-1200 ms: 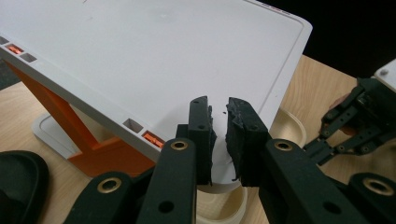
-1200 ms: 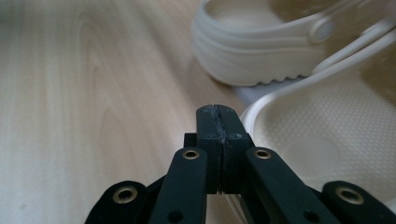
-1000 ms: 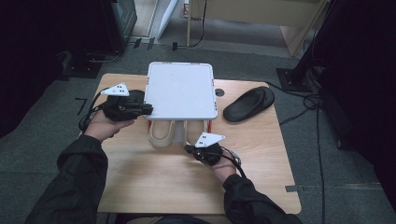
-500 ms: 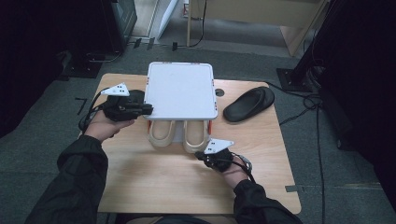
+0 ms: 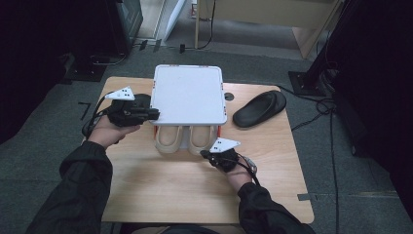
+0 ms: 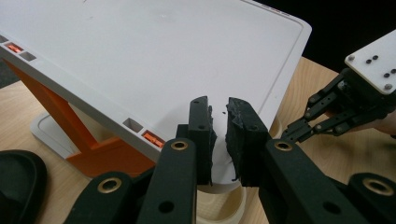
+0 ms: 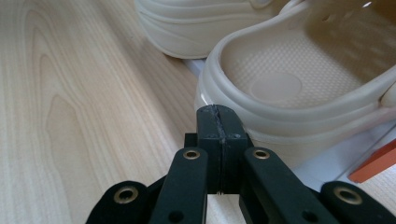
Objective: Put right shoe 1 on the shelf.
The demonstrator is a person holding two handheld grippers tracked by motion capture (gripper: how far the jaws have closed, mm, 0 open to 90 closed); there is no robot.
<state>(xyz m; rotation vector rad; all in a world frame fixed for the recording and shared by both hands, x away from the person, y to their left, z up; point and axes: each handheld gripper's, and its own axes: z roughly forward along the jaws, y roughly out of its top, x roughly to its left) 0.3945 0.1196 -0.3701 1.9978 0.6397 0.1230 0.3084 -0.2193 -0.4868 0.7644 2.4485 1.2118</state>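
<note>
wooden bench (image 5: 160, 195): white-orange rack (image 5: 189, 92), black slipper (image 5: 259, 108), small dark bit (image 5: 229, 97), maybe hole.

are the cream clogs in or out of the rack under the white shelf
In, partly. The two cream clogs sit side by side on the rack's bottom tray under the white shelf, heels sticking out toward the person.

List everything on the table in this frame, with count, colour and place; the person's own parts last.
Rack: one, white top shelf on orange supports, table's far middle.
Clogs: two, cream, side by side under the shelf, heels toward the person.
Slipper: one, black, right of the rack.
Table: one, light wood.
Left gripper: black, at the shelf's left edge, jaws pinching that edge.
Right gripper: black, jaws shut, empty, at the right clog's heel.
</note>
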